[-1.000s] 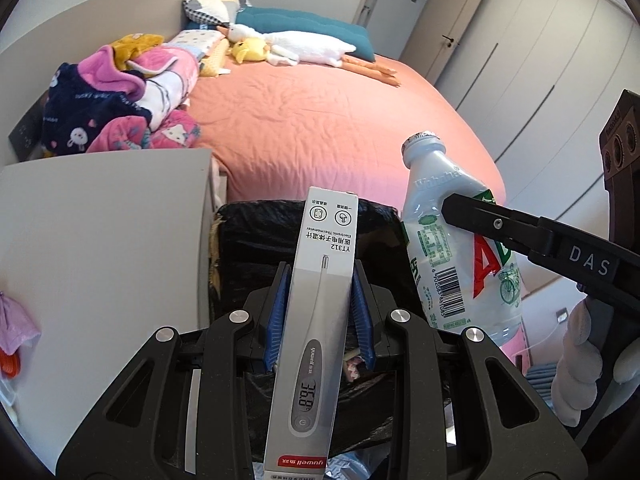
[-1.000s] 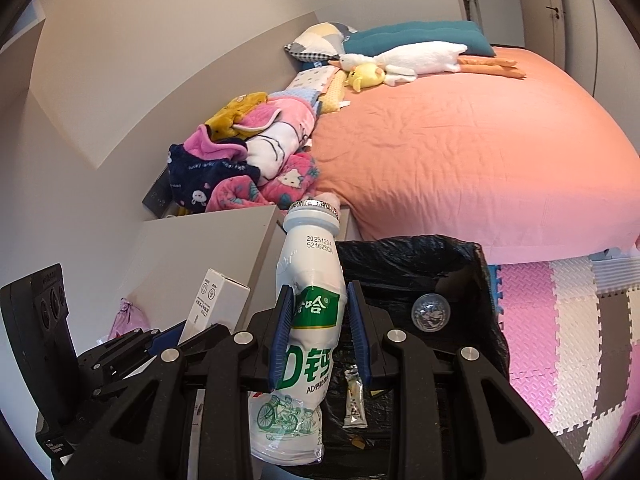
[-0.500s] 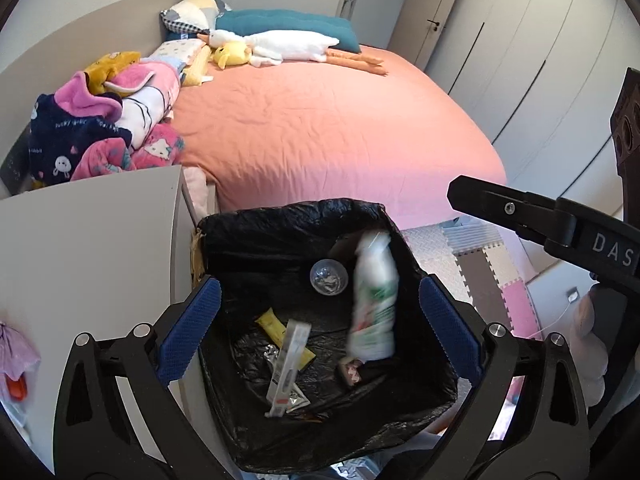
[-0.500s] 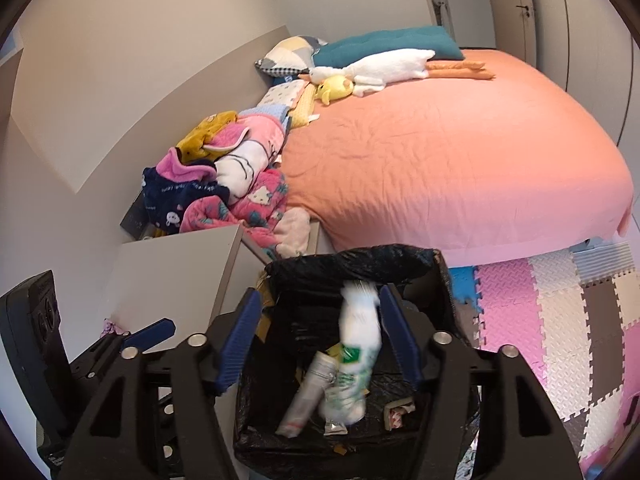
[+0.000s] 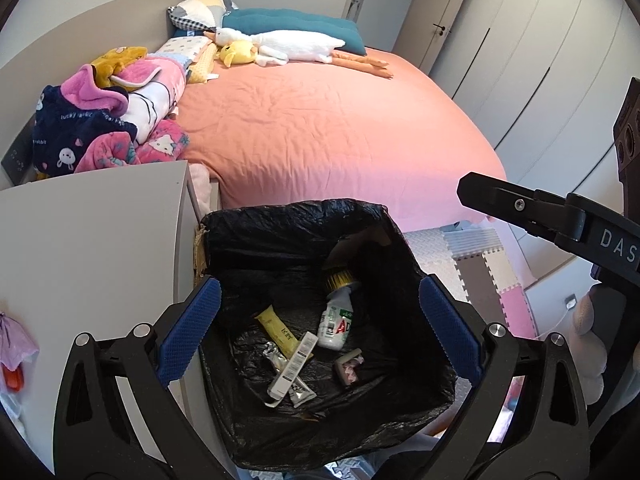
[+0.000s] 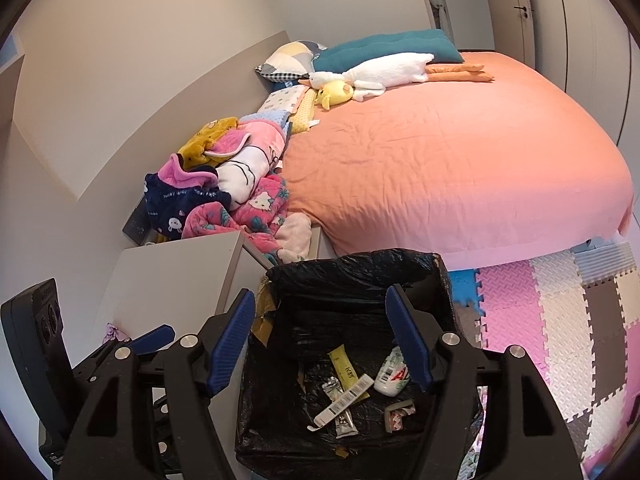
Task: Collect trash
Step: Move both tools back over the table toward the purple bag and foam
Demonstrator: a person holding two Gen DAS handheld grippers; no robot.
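Note:
A bin lined with a black bag stands beside the bed. At its bottom lie a white AD milk bottle, a white thermometer box, a yellow wrapper and small scraps. My left gripper is open and empty above the bin. My right gripper is open and empty above the same bin.
A grey bedside table stands left of the bin. A pile of clothes and plush toys lie on the orange bed. Foam floor mats lie to the right.
Both grippers opened and let go. The thermometer box and the milk bottle fell into the bin and now lie at its bottom. Both grippers rose a little.

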